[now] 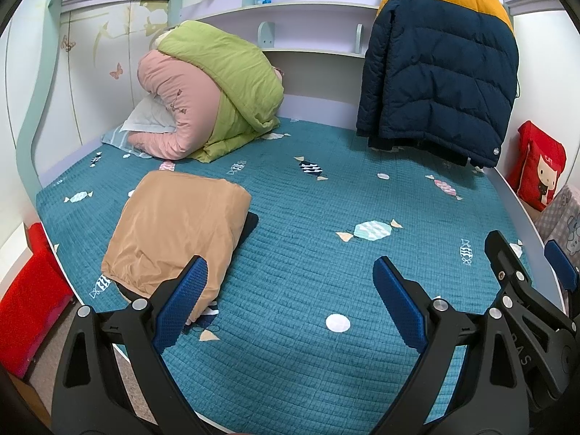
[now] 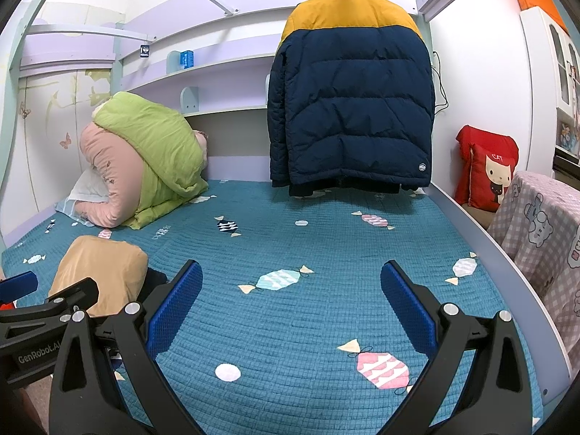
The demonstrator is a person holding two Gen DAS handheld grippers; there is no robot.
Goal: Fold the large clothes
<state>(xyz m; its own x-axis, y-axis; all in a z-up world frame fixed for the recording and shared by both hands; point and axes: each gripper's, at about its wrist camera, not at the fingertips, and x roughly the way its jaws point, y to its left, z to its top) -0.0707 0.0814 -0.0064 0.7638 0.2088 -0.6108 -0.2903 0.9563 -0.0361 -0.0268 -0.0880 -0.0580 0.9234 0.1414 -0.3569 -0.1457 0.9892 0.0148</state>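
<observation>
A navy and yellow puffer jacket (image 1: 440, 72) hangs on a hanger at the far right end of the bed; it also shows in the right wrist view (image 2: 349, 108). A folded tan garment (image 1: 174, 232) lies on the teal quilt (image 1: 308, 272) at the near left, also in the right wrist view (image 2: 98, 272). My left gripper (image 1: 290, 293) is open and empty above the quilt, just right of the tan garment. My right gripper (image 2: 291, 297) is open and empty over the quilt's middle, far short of the jacket. It also shows at the left wrist view's right edge (image 1: 525, 264).
A rolled pink and green duvet (image 1: 214, 94) with a white pillow sits at the far left corner. Shelves run along the back wall (image 1: 308, 32). A red cat cushion (image 2: 489, 170) and a checked cloth (image 2: 543, 232) stand off the bed's right edge. A red box (image 1: 32, 297) sits at the left.
</observation>
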